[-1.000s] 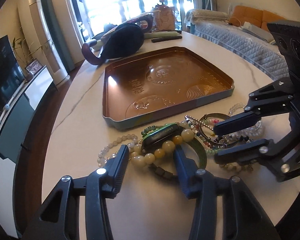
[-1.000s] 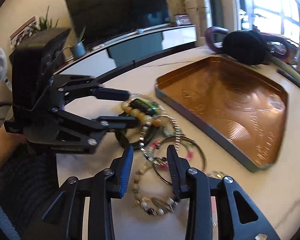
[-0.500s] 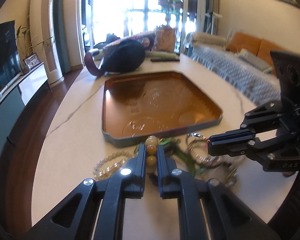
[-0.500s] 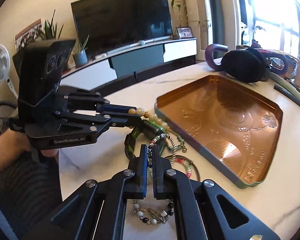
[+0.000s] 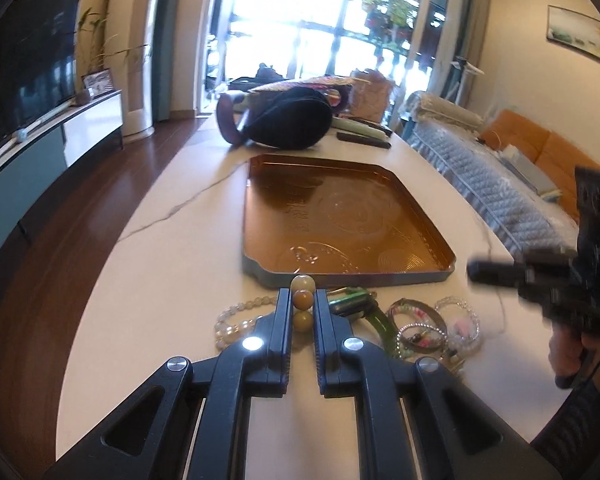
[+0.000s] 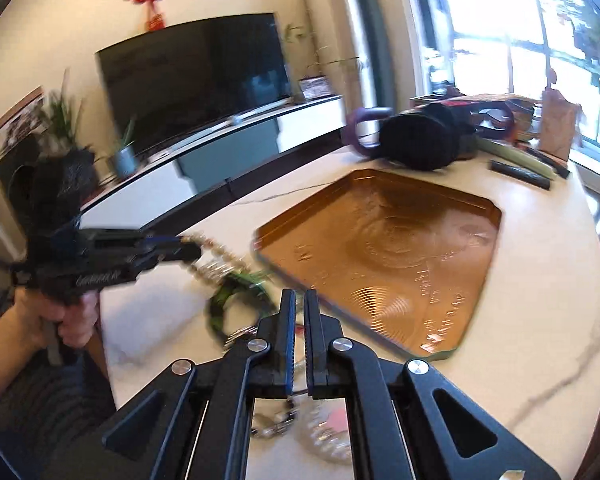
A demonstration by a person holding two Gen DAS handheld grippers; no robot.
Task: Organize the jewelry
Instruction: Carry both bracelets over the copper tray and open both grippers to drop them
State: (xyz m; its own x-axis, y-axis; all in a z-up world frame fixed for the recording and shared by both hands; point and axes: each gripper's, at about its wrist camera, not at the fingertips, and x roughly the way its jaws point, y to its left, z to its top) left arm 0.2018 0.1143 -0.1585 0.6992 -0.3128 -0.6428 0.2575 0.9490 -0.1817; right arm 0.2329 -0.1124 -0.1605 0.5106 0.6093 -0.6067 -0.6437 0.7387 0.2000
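Note:
My left gripper (image 5: 303, 295) is shut on a yellow-bead bracelet (image 5: 303, 281), whose beads stick out past the fingertips just before the copper tray (image 5: 348, 278). In the right wrist view the left gripper (image 6: 192, 250) is blurred, and the bead strand (image 6: 220, 260) trails from it over the table. My right gripper (image 6: 298, 294) is shut on a thin beaded strand (image 6: 298, 364). From the left it shows as a dark blur (image 5: 474, 271). The jewelry pile lies below: a green bangle (image 5: 376, 320), a pale bead bracelet (image 5: 236, 320) and clear beads (image 5: 460, 320).
The tray (image 6: 400, 248) holds nothing. Behind it lie a black bag (image 5: 288, 124) and a dark remote (image 5: 364, 138). The table's curved edge (image 5: 112, 248) drops to a wooden floor on the left. A person's hand (image 6: 72, 320) grips the left tool.
Both grippers closed, the left on the yellow beads and the right on a thin strand. Both then rose from the pile, the left rolling level.

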